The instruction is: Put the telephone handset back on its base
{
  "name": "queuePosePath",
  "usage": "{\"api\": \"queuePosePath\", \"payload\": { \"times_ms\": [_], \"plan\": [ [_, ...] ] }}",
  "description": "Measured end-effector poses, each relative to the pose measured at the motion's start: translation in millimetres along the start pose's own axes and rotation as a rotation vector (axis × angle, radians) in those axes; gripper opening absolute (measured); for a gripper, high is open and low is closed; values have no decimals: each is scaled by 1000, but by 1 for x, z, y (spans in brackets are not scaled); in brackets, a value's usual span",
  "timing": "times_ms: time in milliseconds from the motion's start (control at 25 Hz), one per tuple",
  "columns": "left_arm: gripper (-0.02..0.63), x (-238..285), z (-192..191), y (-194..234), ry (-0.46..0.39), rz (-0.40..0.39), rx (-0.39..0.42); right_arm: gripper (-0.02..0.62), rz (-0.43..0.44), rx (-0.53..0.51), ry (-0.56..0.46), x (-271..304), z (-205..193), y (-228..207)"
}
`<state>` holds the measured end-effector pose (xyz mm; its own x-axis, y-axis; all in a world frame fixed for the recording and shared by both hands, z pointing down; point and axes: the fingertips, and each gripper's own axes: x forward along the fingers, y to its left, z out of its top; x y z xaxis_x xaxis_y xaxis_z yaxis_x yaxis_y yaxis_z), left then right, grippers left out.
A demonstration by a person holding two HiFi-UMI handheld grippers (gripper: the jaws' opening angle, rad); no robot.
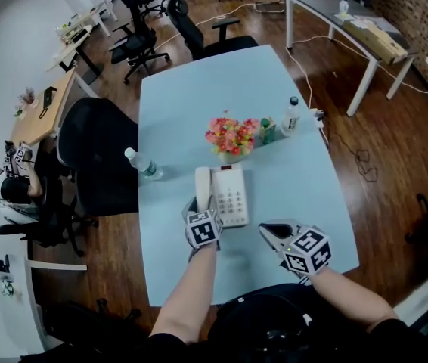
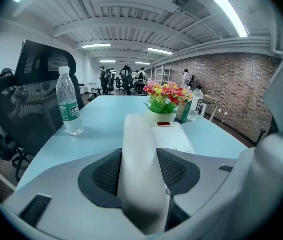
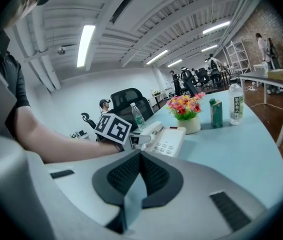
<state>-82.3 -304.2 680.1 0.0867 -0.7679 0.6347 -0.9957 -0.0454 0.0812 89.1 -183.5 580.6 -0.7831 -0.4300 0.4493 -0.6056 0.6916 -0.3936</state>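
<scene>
Could not make out the near end of the handset (image 1: 203, 181), covered in head view by the left gripper (image 1: 197, 205). Pinched it between those jaws, pads against both sides. Lay lengthwise along the 9 o'clock side of the base (image 1: 231, 197). Held the right gripper (image 1: 272, 231) at 4 o'clock of the base, jaws pressed together, nothing between.

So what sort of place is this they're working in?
Most likely an open-plan office. Black swivel chairs stand by a long pale blue table with a desk telephone on it. More desks sit beyond, and strip lights run along the ceiling.
</scene>
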Motion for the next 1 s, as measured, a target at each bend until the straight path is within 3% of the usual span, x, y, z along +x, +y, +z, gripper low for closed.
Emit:
{"api": "queuePosePath", "payload": {
  "times_ms": [1000],
  "plan": [
    [217,11,-20,-2,48,35,6,20,-29,19,0,-5,-2,-7]
  ]
}}
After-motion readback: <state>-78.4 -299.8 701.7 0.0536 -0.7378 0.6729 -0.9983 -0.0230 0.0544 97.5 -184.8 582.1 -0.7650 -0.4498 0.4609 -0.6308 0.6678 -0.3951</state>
